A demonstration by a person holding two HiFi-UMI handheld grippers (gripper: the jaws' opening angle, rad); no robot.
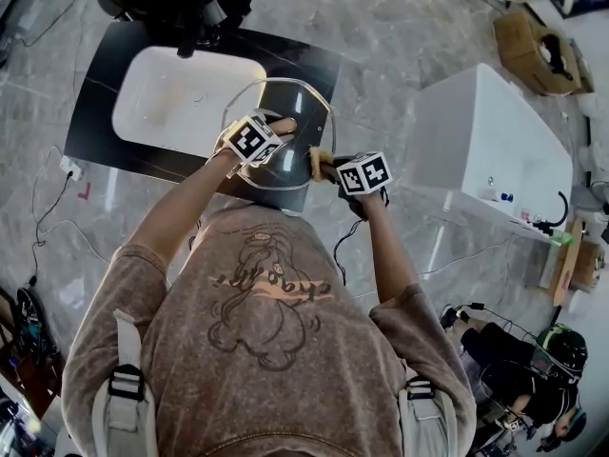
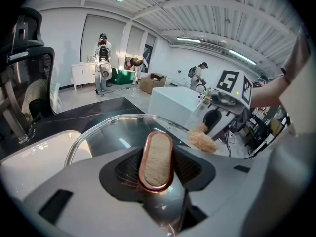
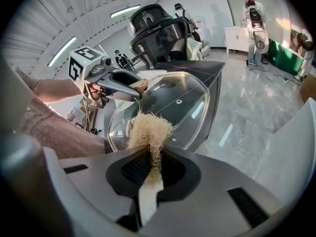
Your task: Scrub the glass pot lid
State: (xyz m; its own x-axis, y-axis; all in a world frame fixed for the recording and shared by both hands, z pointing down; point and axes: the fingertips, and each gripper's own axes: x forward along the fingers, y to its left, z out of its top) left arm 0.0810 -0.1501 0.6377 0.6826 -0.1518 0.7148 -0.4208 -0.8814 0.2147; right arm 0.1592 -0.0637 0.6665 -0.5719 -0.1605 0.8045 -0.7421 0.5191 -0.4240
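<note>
Both bare forearms are reaching forward and converging near the centre of the head view, the left one angling up to the right, the right one running almost straight up. The left gripper is clamping the lid's handle, an oval knob with a coppery rim and a pale, grainy top, standing upright between the jaws at the lower centre of the left gripper view. The glass pot lid is spreading out beyond that gripper, a clear round dome with a thin metal rim, held over the right part of the glossy black counter, just right of the smooth white basin. The right gripper is pinching a pale, fibrous, frayed scrubber, its tuft touching the glass near the lid's lower right edge.
</note>
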